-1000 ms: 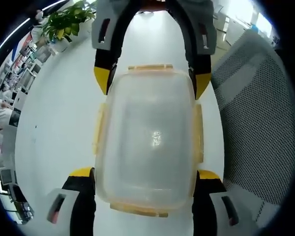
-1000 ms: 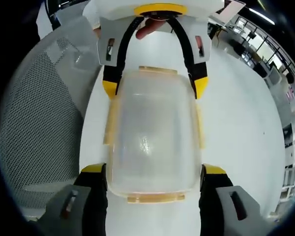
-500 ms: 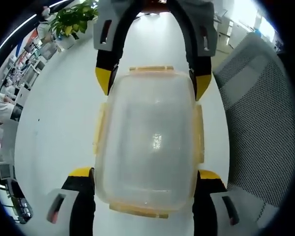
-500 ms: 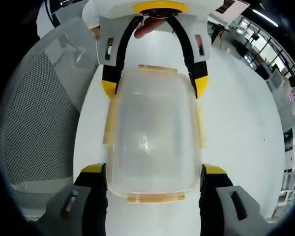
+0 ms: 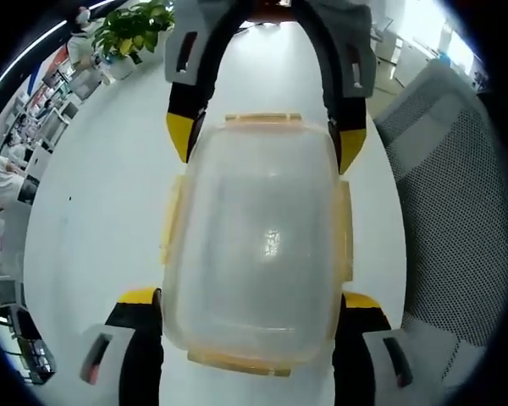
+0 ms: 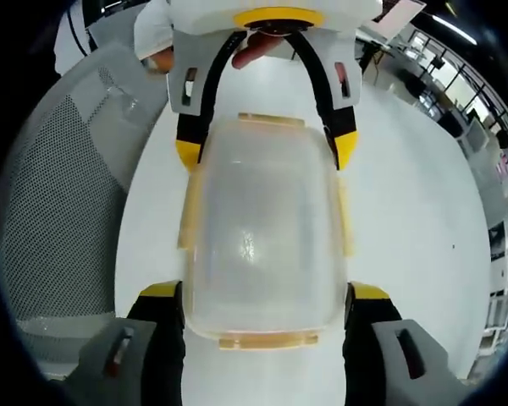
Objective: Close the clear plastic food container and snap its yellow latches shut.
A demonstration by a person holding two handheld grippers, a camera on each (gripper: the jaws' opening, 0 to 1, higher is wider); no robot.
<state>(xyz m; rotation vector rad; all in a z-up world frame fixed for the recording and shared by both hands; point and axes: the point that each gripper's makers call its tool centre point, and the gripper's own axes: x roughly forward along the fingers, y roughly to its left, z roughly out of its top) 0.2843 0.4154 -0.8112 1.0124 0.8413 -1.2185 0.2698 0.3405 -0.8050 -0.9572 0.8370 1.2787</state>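
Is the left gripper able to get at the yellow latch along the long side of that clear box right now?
Probably not as it stands: the left gripper has its fingers straddling one end of the container, so the side latch lies beyond them.

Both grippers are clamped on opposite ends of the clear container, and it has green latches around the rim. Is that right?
Not quite: the latches are yellow, not green, as the left gripper view shows. The rest holds: the left gripper and the right gripper each straddle one end of the clear container, fingers against its sides.
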